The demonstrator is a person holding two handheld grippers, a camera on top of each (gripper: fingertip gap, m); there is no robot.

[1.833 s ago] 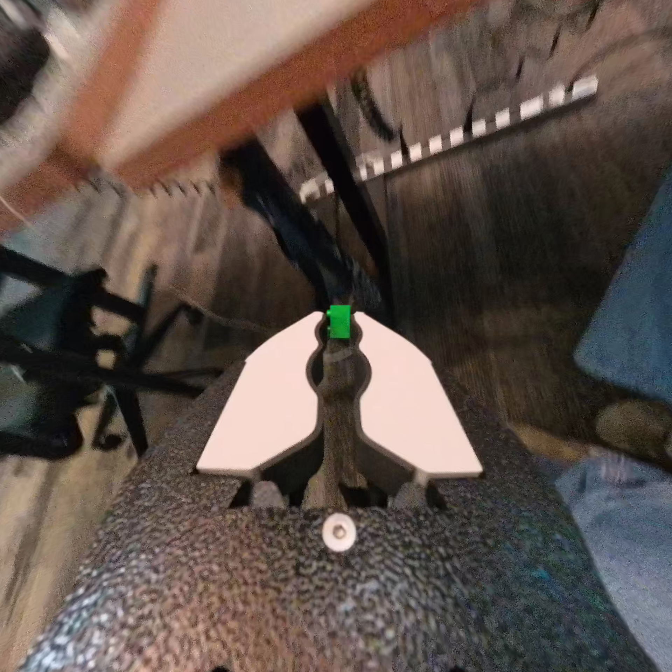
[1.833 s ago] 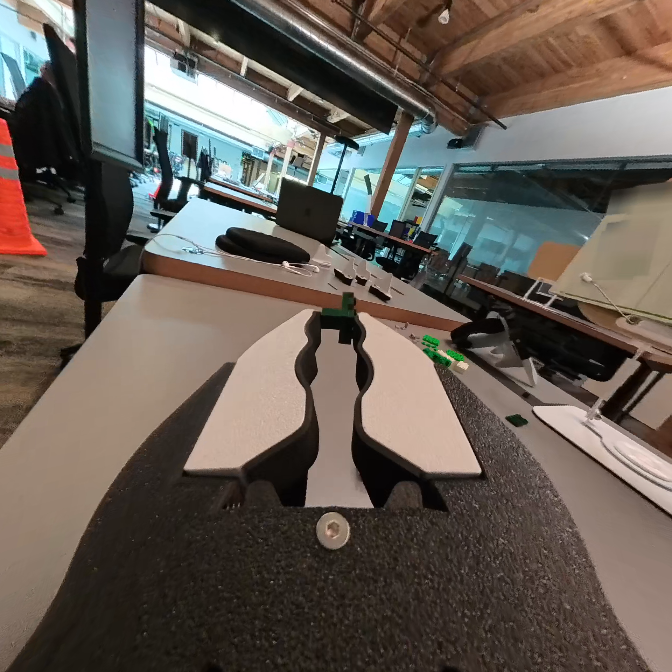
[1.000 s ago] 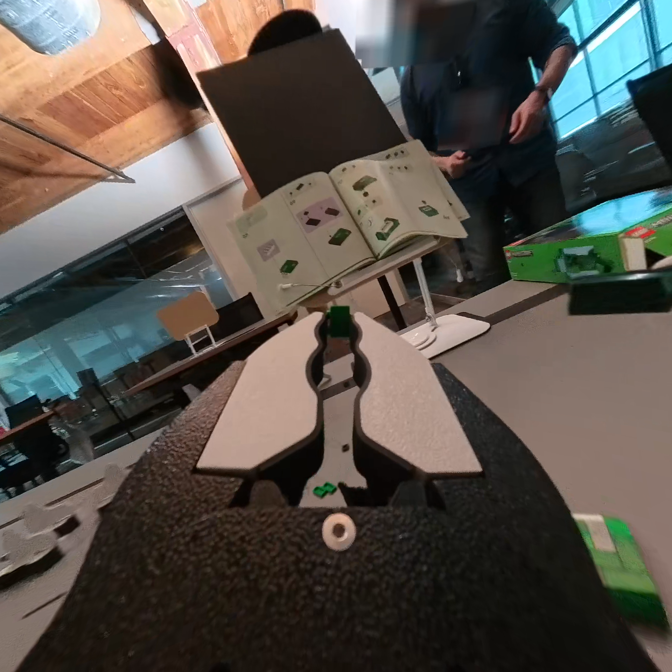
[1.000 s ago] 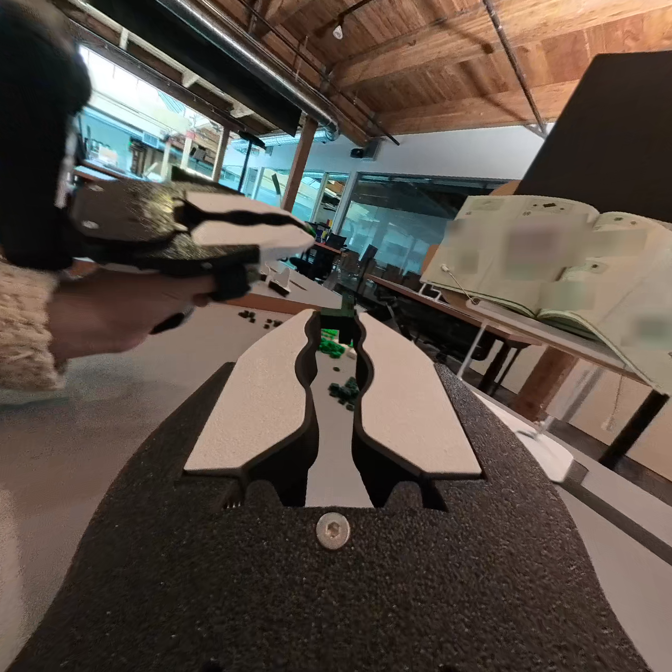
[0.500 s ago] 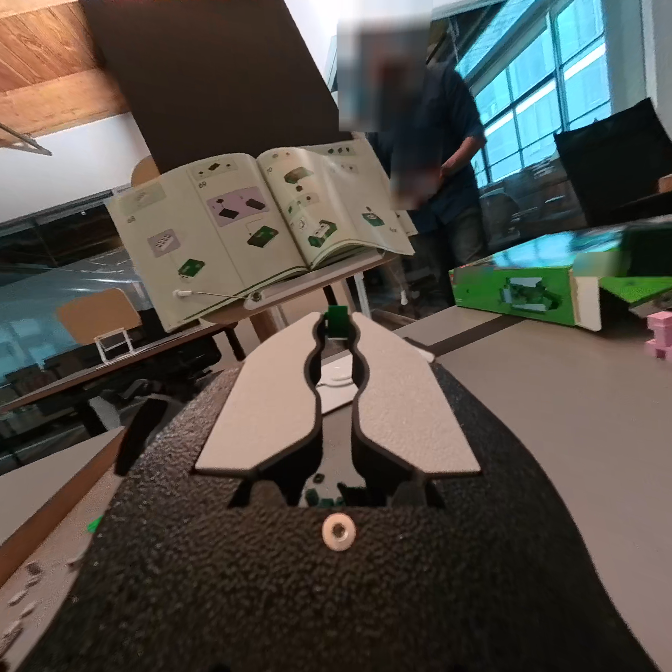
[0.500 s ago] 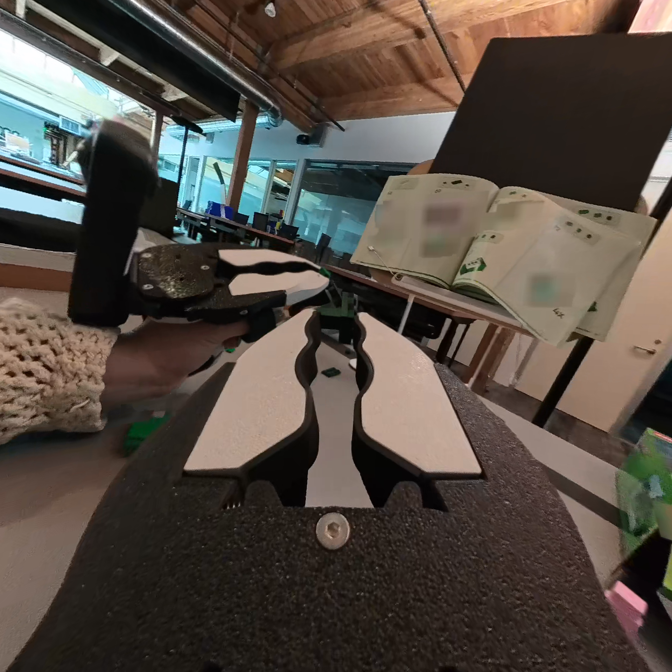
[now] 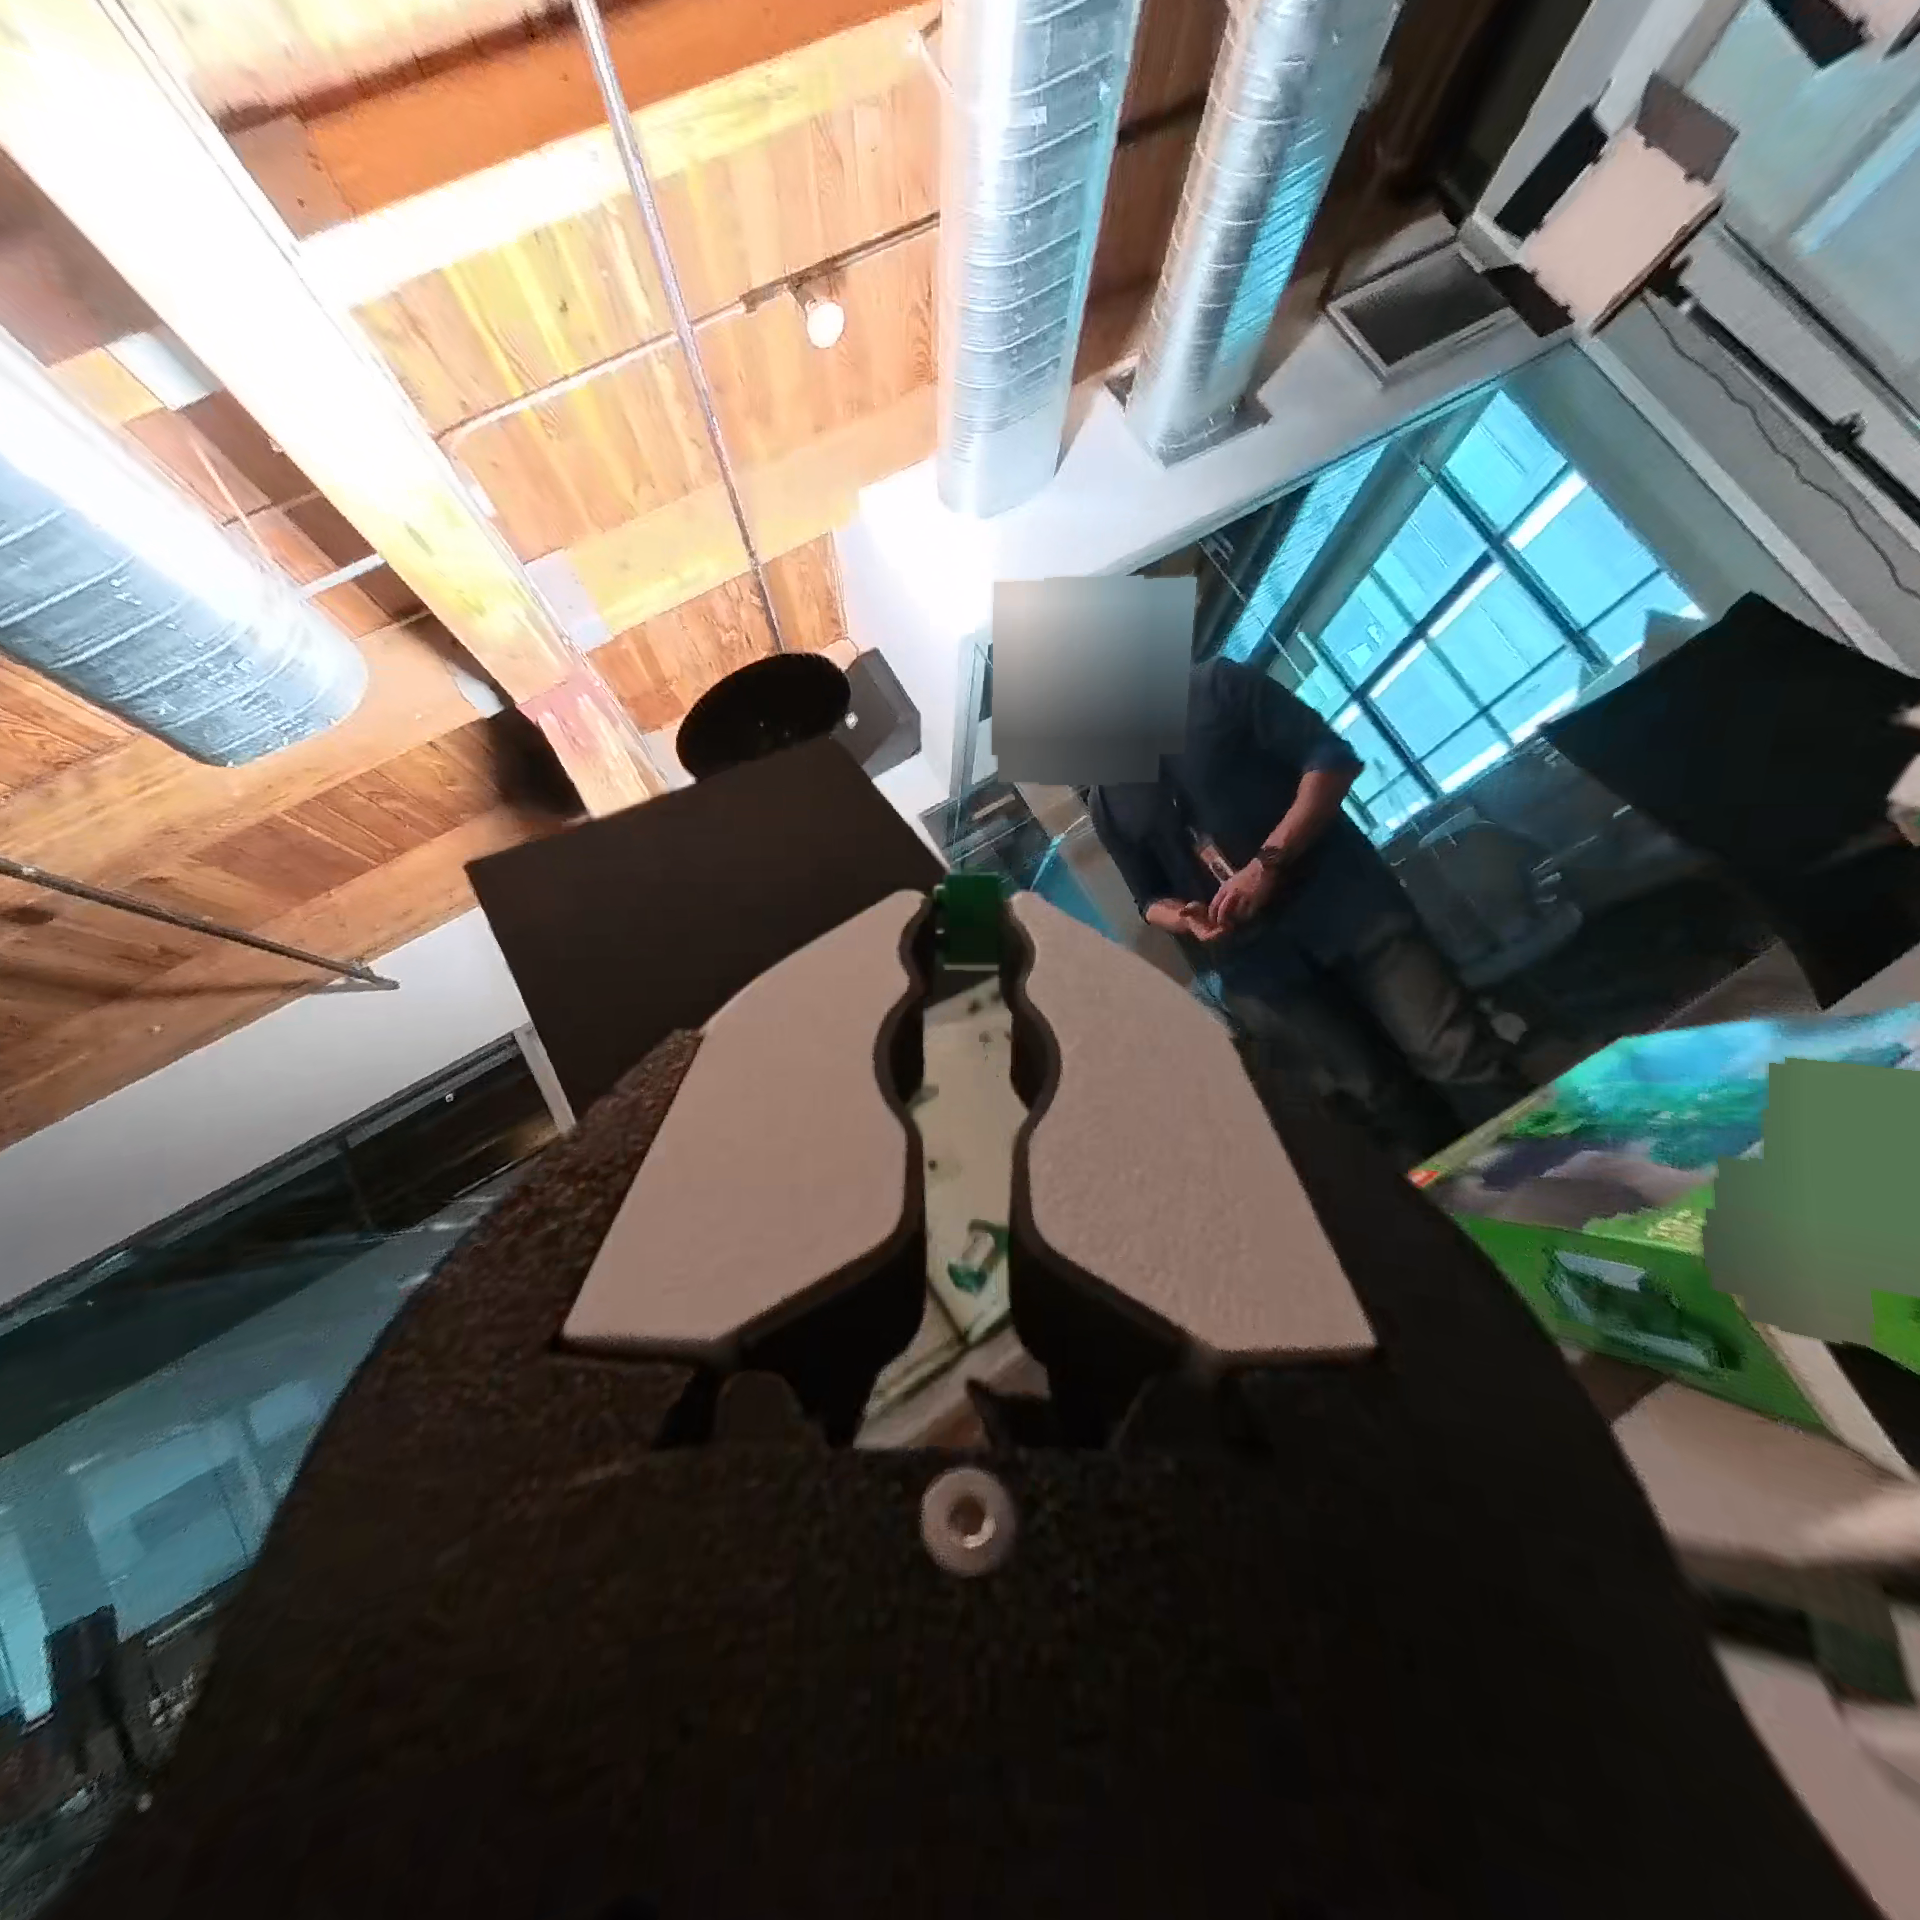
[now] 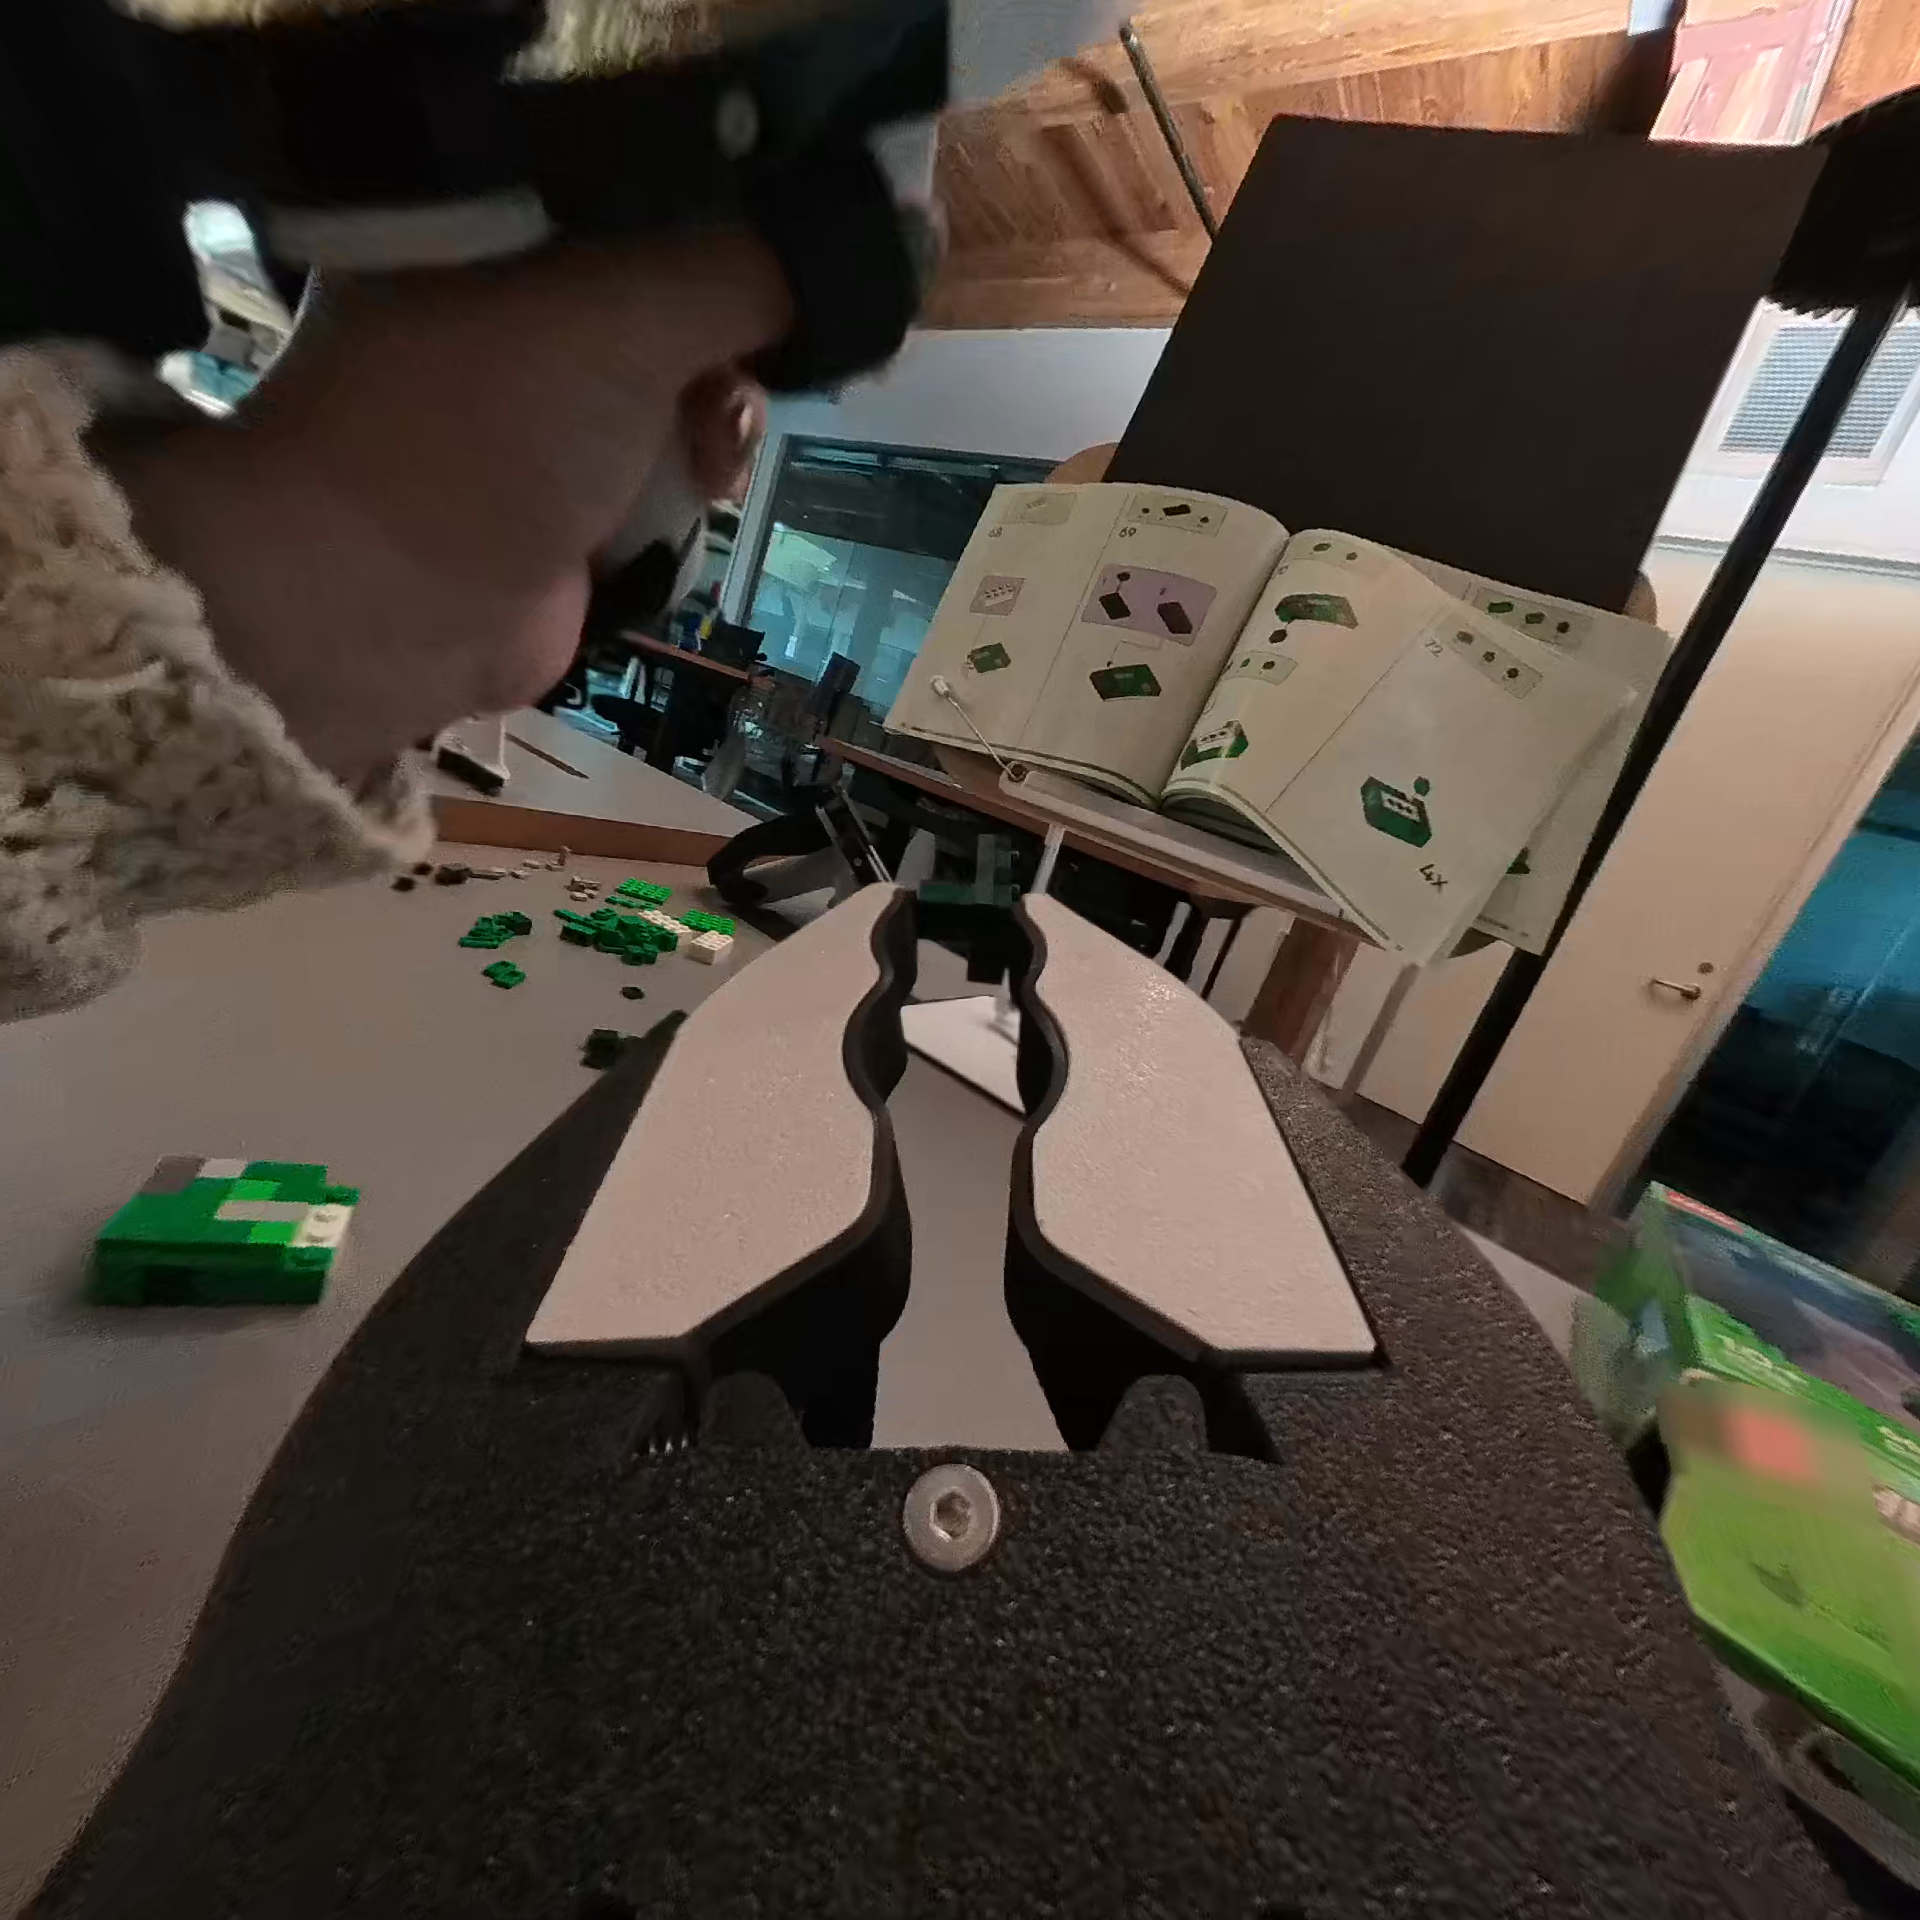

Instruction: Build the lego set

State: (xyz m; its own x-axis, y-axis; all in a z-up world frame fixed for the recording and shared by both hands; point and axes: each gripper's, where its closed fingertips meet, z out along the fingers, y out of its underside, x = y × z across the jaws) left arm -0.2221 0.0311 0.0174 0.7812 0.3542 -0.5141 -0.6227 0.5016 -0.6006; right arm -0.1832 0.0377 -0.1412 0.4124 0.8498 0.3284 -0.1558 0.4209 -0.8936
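Left gripper (image 7: 968, 925) seen tilted steeply up toward ceiling ducts, tips pinching a small bright green brick (image 7: 970, 921). Right gripper (image 8: 964, 914) held more level, tips clamped on a small dark green piece (image 8: 966, 906); exact shape of that piece not resolved. Both parts thus carried in the air at the fingertips, neither on the table (image 8: 270, 1049). Key relation judged for the join: left hand (image 8: 416, 520), in a knitted sleeve, up and to the left of the right gripper and very near its camera, so bright brick probably above and left of the dark piece; gap between the two parts not visible in either view. Long axis of either part not determinable. Likely need: left wrist rotated down until studs face the mating part. Elsewhere: green built block (image 8: 223, 1231) on the table, left of the right gripper, well apart from it; loose green and white pieces (image 8: 613, 930) scattered farther back; open instruction booklet (image 8: 1247, 686) on a stand ahead; green box (image 8: 1787, 1507) close on the right, blurred. Bystander (image 7: 1288, 914) in the distance in the left view. Nothing noted directly between the grippers; box the nearest obstacle on the right.
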